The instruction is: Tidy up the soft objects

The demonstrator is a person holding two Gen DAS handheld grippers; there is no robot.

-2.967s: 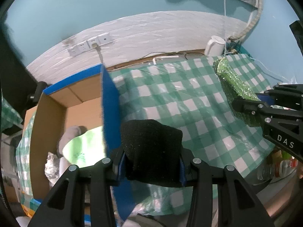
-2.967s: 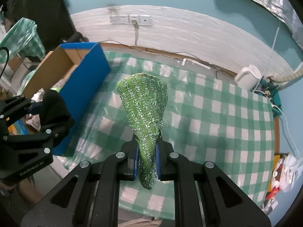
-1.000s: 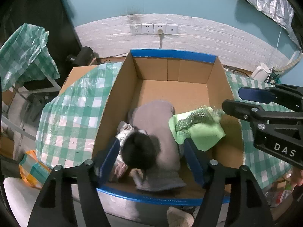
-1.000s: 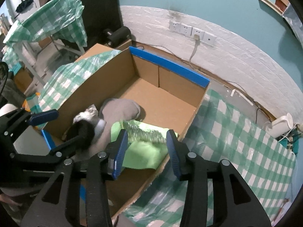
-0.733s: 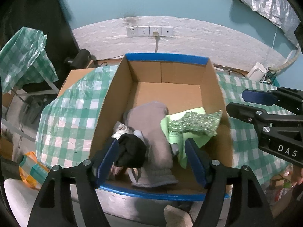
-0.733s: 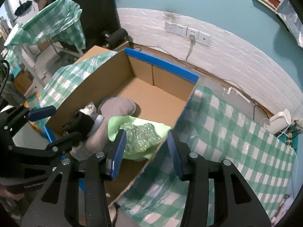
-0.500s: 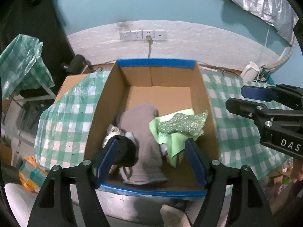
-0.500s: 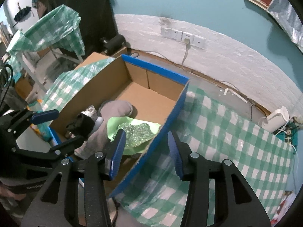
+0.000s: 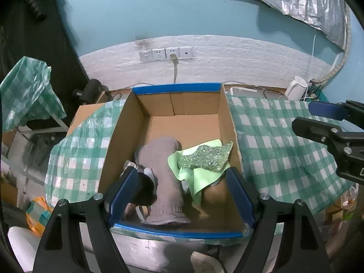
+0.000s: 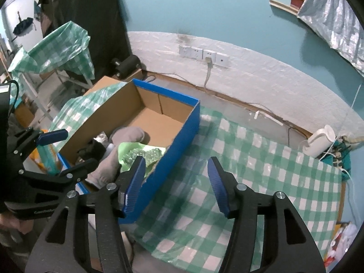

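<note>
An open cardboard box (image 9: 177, 89) with a blue rim holds a grey soft item (image 9: 166, 159), a light green cloth (image 9: 195, 182), a sparkly green knit piece (image 9: 204, 159) lying on that cloth, and a black soft item (image 9: 145, 188) in the near left corner. My left gripper (image 9: 182, 182) hovers above the box's near end, its jaws opening wide with nothing between them. My right gripper (image 10: 176, 177) hangs over the box's blue side wall (image 10: 177, 145) and the checked cloth, jaws opening and empty. The left gripper (image 10: 68, 151) also shows in the right wrist view.
A green checked tablecloth (image 10: 250, 170) covers the table right of the box. A white kettle (image 10: 320, 140) and cables sit at the back right. Wall sockets (image 9: 166, 53) are behind the box. Another covered table (image 10: 52, 52) stands at far left.
Earlier the left gripper held the black item and the right the sparkly green piece; both now lie in the box. Both grippers have drawn back and up, the right shifting over the table, jaws wider.
</note>
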